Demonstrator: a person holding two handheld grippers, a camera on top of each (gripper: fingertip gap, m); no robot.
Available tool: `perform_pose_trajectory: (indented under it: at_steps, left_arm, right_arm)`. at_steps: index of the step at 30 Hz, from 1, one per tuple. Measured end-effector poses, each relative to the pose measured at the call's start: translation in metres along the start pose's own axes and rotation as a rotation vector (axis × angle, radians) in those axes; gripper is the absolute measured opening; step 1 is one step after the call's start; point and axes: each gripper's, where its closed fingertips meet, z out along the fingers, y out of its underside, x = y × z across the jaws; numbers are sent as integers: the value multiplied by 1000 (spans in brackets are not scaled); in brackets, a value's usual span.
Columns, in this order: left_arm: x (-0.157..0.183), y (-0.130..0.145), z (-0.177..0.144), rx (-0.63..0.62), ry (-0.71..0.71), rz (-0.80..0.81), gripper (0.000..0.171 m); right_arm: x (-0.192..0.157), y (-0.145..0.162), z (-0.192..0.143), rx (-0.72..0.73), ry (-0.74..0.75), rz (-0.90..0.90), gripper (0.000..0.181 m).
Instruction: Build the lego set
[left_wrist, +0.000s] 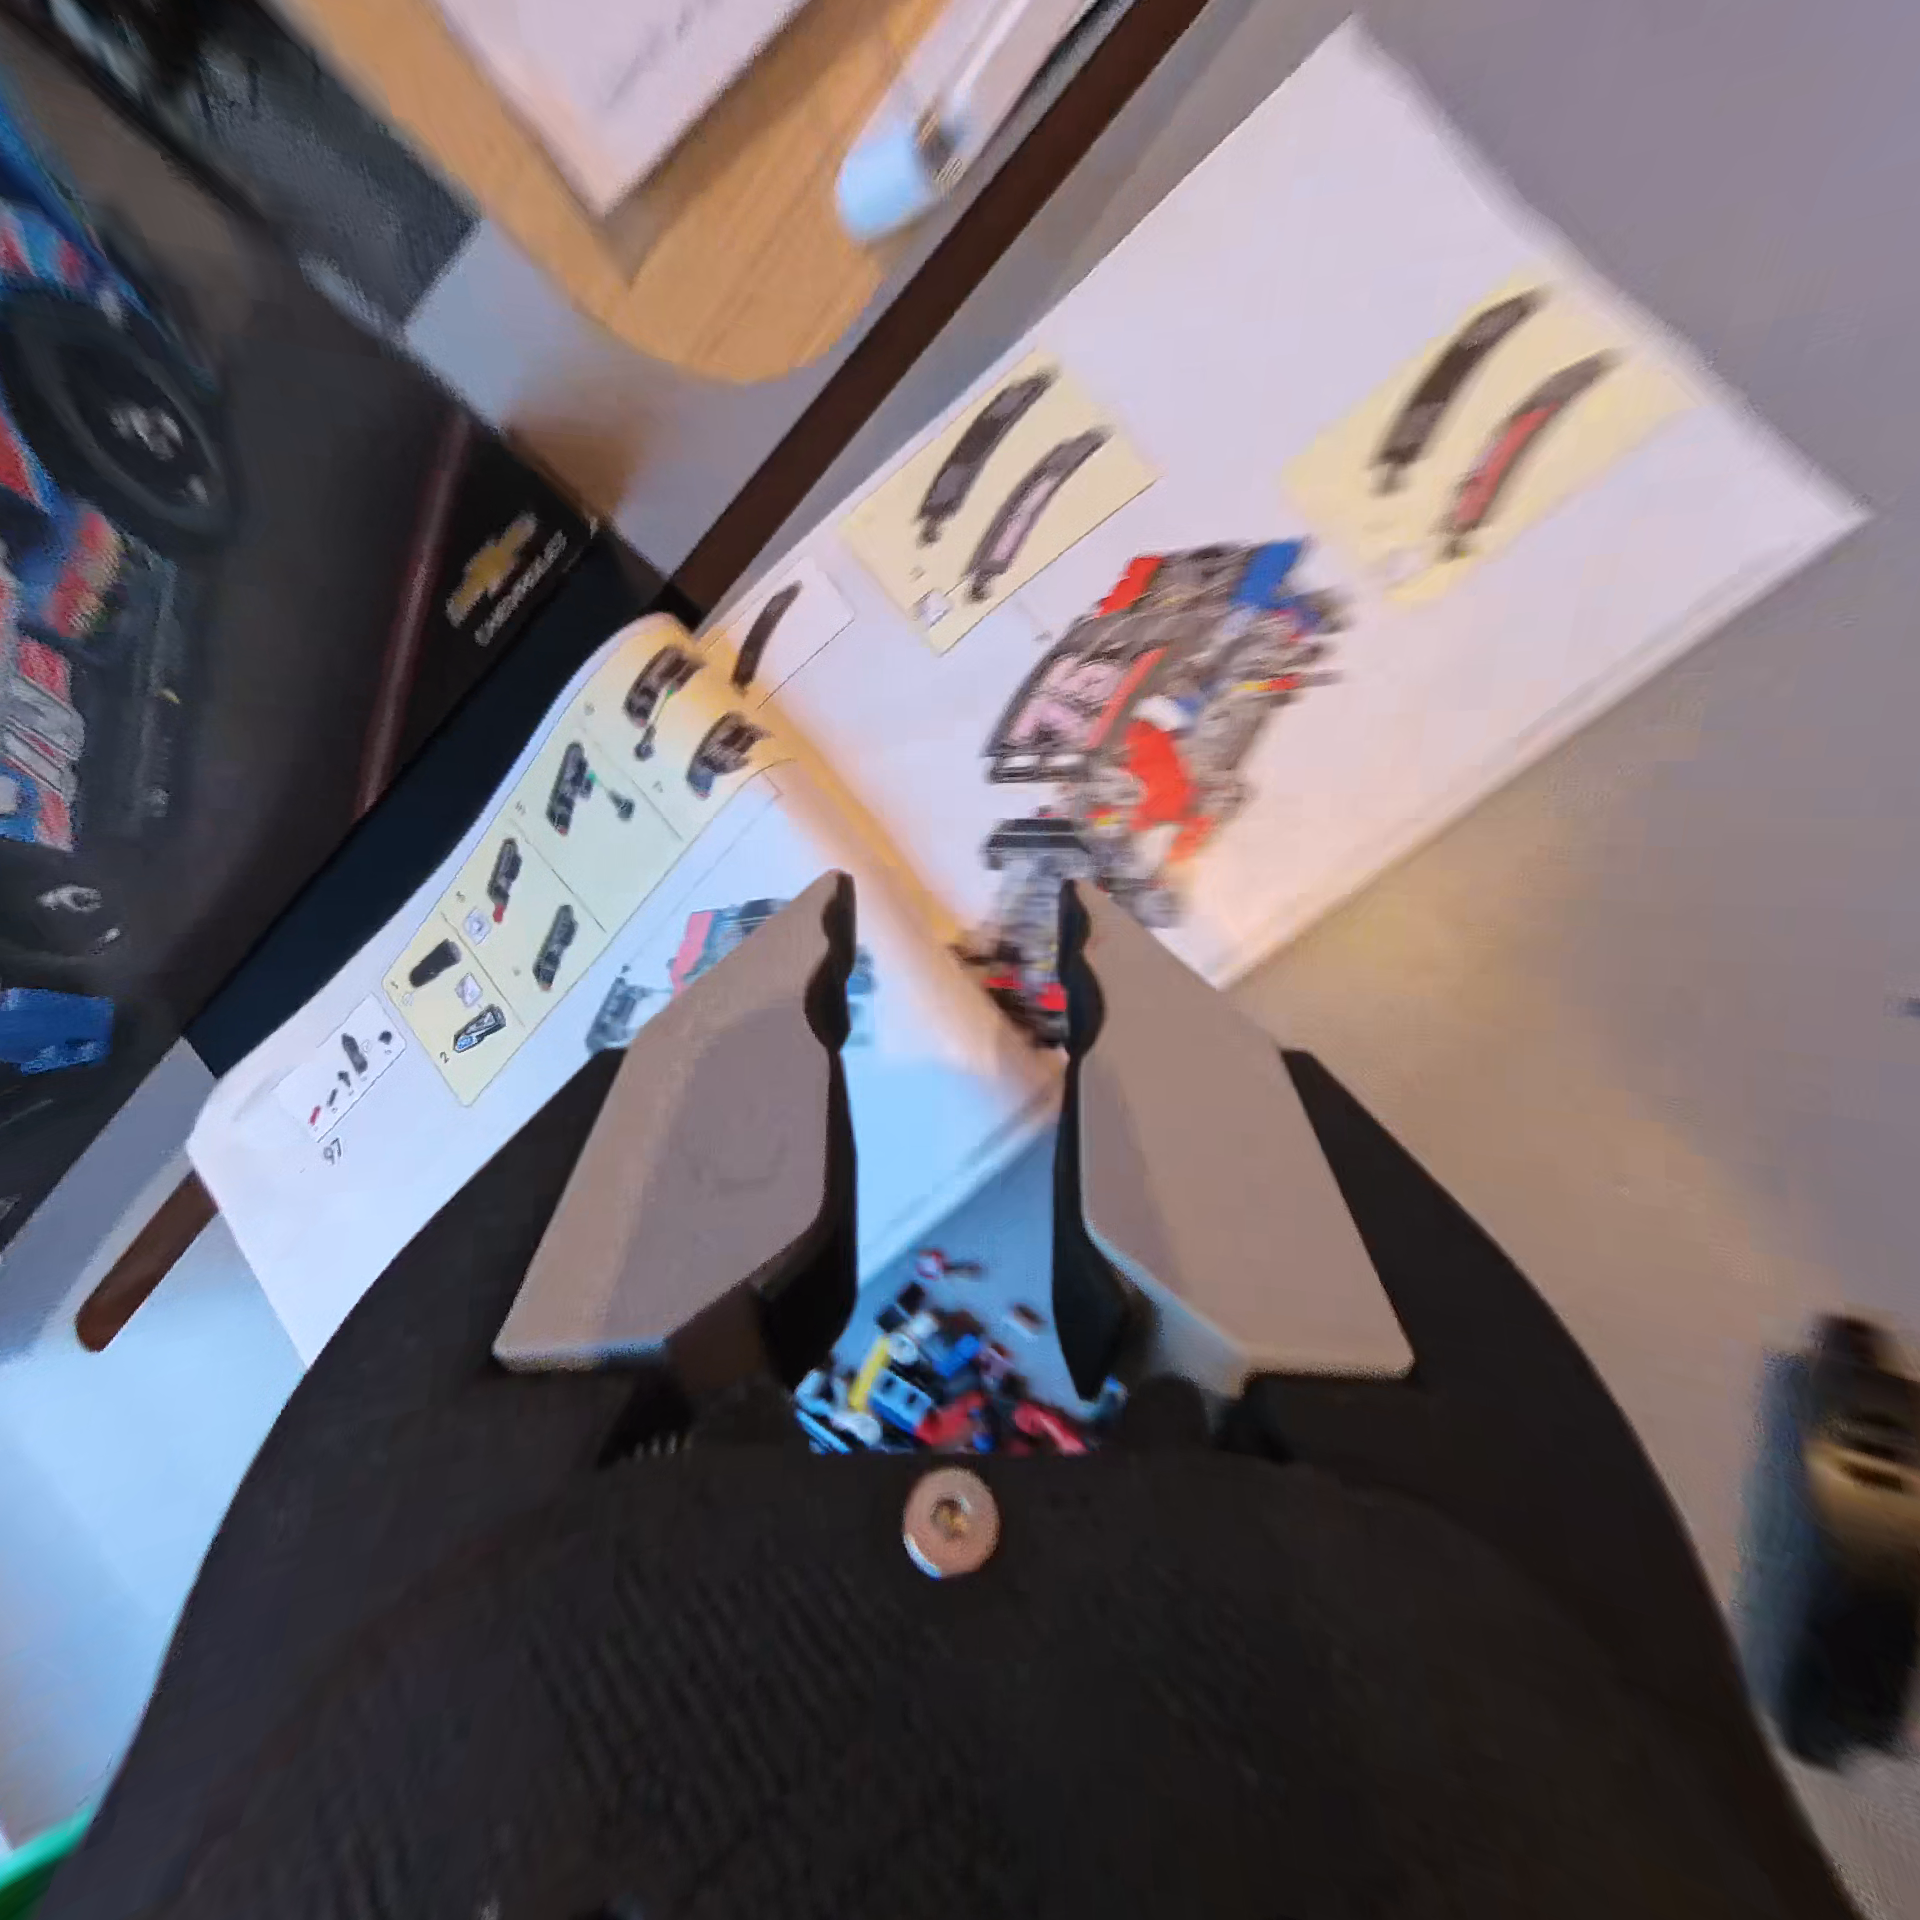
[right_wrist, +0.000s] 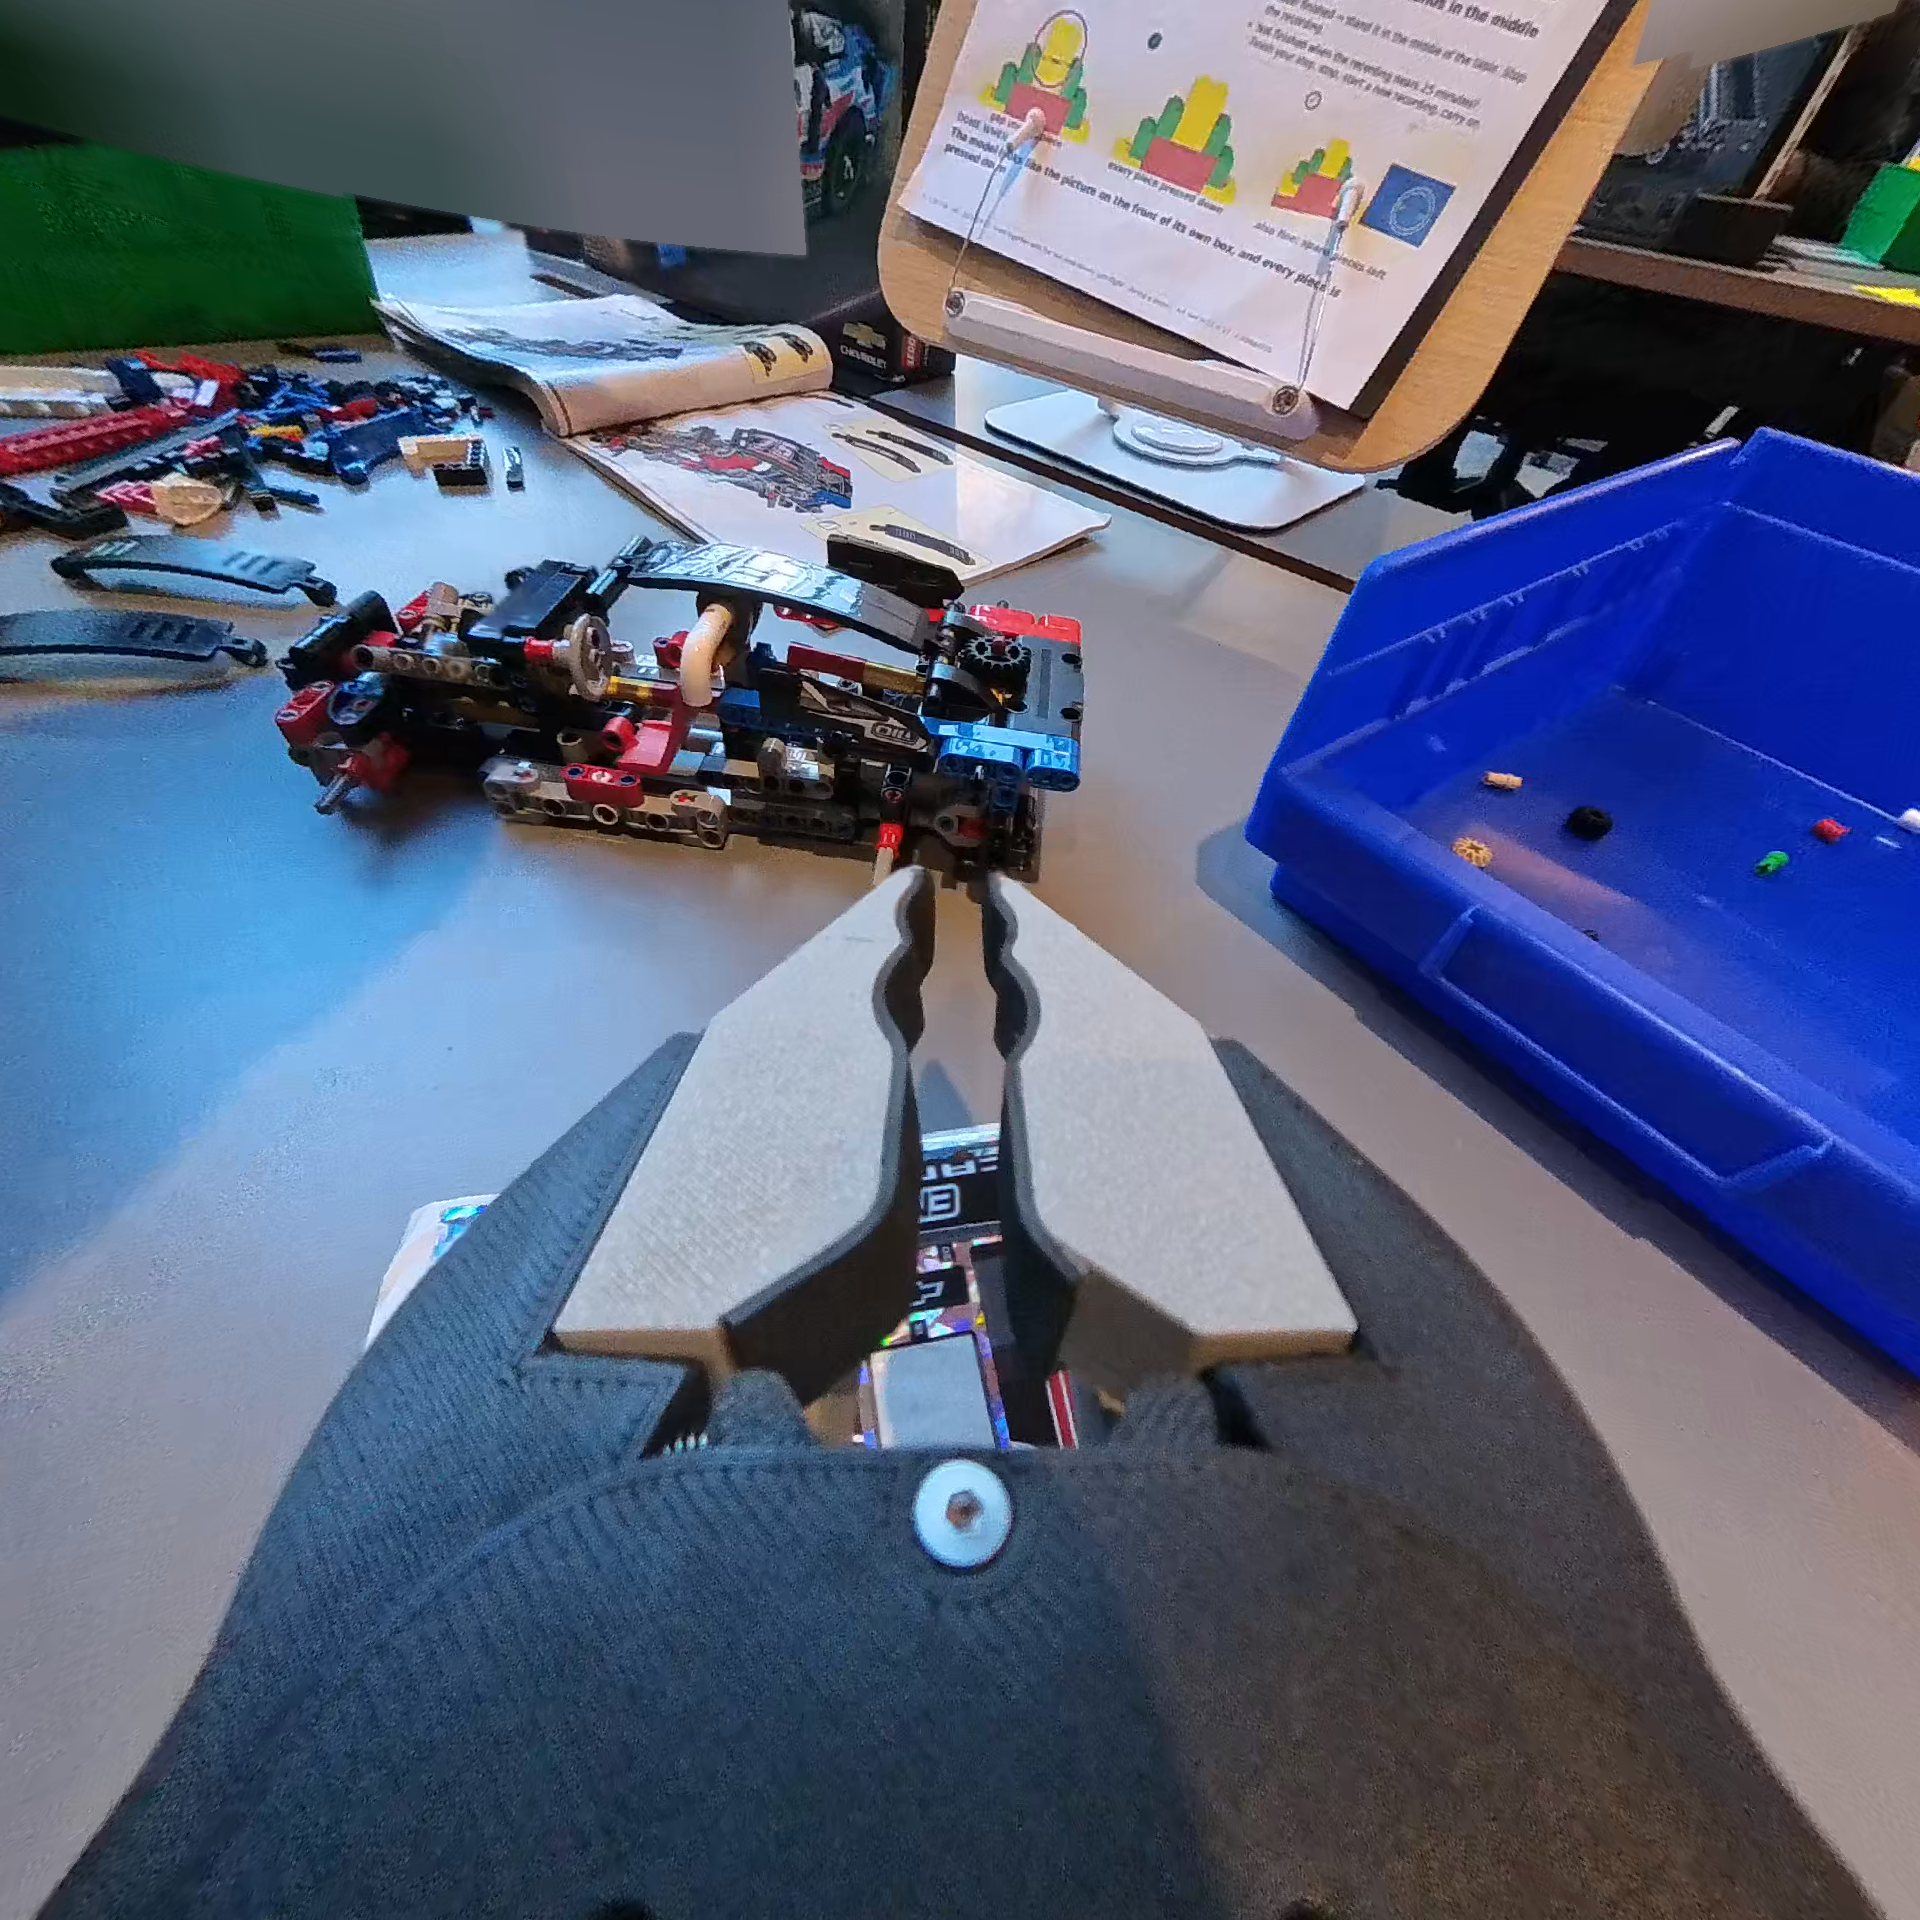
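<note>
The partly built lego car (right_wrist: 707, 707), black, red and blue, lies on the grey table (right_wrist: 260, 1039). My right gripper (right_wrist: 954, 891) hovers just in front of its blue rear end, jaws a narrow gap apart with nothing between them. A shiny sticker sheet (right_wrist: 951, 1236) lies under its fingers. My left gripper (left_wrist: 956, 904) is open and empty above the open instruction booklet (left_wrist: 1195, 499); that view is blurred. Loose lego pieces (left_wrist: 935, 1371) show between its fingers. The pile of pieces (right_wrist: 208, 436) and the booklet (right_wrist: 831, 468) also show in the right wrist view.
A blue bin (right_wrist: 1558, 1039) with a few small parts stands at the right. A wooden stand (right_wrist: 1455, 343) holding a printed sheet is behind the car. The black set box (left_wrist: 260, 623) stands beside the booklet. Two black curved panels (right_wrist: 187, 571) lie at the left. Tip to tip, the grippers are about 45 cm apart.
</note>
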Motion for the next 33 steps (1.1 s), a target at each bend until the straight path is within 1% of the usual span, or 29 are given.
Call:
perform_pose_trajectory:
  at_steps: [3,4,6,9,10,13,15,16,17,18,20,22,26,28,29,31,33]
  left_arm:
    - [57,-15,-61,127,14,61,34]
    - [81,-14,-77,155,26,85,33]
    - [129,-3,-99,187,61,109,33]
    - [215,17,-114,262,252,55,33]
    - [239,25,-117,282,303,36,33]
    - [297,40,-120,393,413,-17,29]
    - [327,40,-123,492,480,-66,29]
    - [341,40,-125,531,518,-65,29]
    - [351,41,-122,543,531,-63,29]
    - [359,41,-117,543,537,-63,34]
    - [373,42,-106,515,562,-47,45]
    - [383,40,-100,518,586,-34,56]
    - [403,43,-91,488,621,24,58]
    - [409,46,-87,470,607,51,57]
    - [413,47,-87,461,610,64,56]
    - [421,49,-86,442,605,95,54]
    - [427,49,-84,429,591,125,52]
  right_arm:
    - [3,-1,0,3,25,-10,5]
    - [5,-2,0,11,34,-11,5]
    - [8,-7,-3,37,47,-5,6]
    - [9,-23,-13,81,62,37,12]
    - [8,-31,-19,102,64,52,15]
    - [5,-47,-40,149,92,80,21]
    - [3,-51,-54,165,110,98,22]
    - [2,-51,-61,165,120,108,23]
    - [0,-50,-66,162,128,119,24]
    - [-2,-49,-71,155,134,127,25]
    - [-7,-45,-79,131,144,136,28]
    - [-14,-40,-85,106,146,130,30]
    - [-25,-18,-98,7,144,100,33]
    - [-44,-9,-106,-26,51,82,33]
    - [-49,-6,-112,-27,37,64,33]
    - [-47,5,-125,-41,82,43,26]
    - [-43,20,-135,-80,103,72,26]
